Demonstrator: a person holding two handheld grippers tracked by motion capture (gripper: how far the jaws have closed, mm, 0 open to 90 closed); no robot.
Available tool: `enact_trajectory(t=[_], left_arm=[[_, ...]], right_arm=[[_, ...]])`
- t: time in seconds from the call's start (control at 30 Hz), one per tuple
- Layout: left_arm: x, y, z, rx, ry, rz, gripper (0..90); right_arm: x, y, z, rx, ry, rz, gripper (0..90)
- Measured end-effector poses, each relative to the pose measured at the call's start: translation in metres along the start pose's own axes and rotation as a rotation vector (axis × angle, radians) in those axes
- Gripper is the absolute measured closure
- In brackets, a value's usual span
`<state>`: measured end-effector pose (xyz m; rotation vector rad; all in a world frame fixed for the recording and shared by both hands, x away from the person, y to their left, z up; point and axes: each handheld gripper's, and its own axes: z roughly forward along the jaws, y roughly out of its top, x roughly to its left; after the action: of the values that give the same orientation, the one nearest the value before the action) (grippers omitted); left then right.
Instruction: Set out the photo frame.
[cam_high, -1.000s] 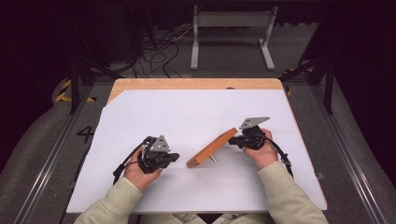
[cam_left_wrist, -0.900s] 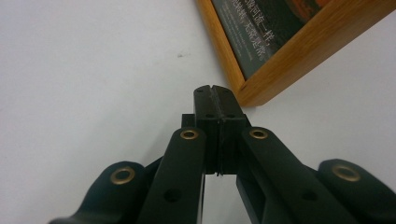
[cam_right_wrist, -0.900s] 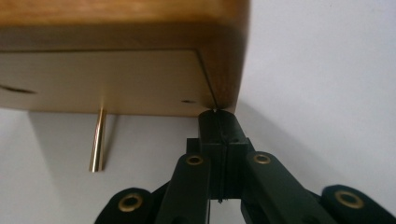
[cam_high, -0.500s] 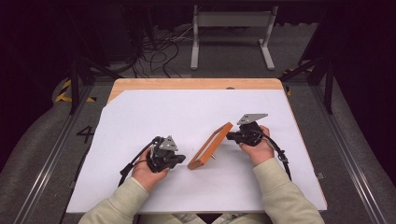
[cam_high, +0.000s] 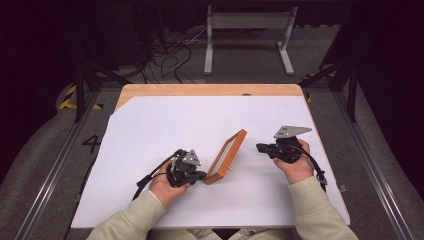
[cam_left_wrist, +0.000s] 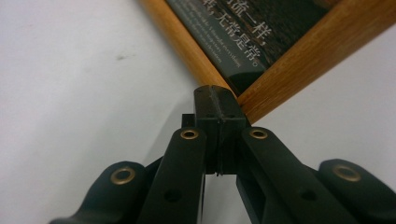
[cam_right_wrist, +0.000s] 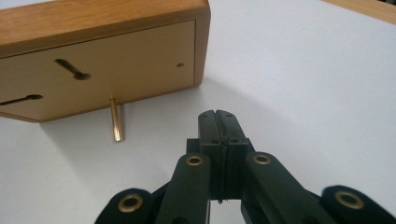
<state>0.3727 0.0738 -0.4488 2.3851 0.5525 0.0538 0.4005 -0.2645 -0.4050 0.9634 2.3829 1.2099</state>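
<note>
Picture frame (cam_high: 226, 156) upright, long axis diagonal across table (cam_high: 150, 125).

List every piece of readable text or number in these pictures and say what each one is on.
"4": painted on the floor left of the table.
"流一样" and "无常是常": white characters on the dark print inside the wooden picture frame, in the left gripper view. More lines run above and beside them, cut off or too blurred to read.

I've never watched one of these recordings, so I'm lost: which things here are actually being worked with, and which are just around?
In use:
- wooden picture frame standing on its brass peg
- left gripper, shut, touching the frame's corner
- right gripper, shut, apart from it

Just around:
- white table cover
- grey metal stand
- floor cables
</note>
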Motion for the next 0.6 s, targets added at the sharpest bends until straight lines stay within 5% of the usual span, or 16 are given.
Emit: enact_trajectory(t=[0.2,0.6], left_arm=[[-0.012,0.006,0.006,0.004,-0.029,0.039,90.0],[-0.029,0.019,0.016,-0.006,-0.099,0.088,90.0]], right_arm=[[0.0,-0.005,-0.018,-0.019,-0.016,0.008,90.0],[0.002,-0.012,-0.028,-0.023,-0.02,0.013,90.0]])
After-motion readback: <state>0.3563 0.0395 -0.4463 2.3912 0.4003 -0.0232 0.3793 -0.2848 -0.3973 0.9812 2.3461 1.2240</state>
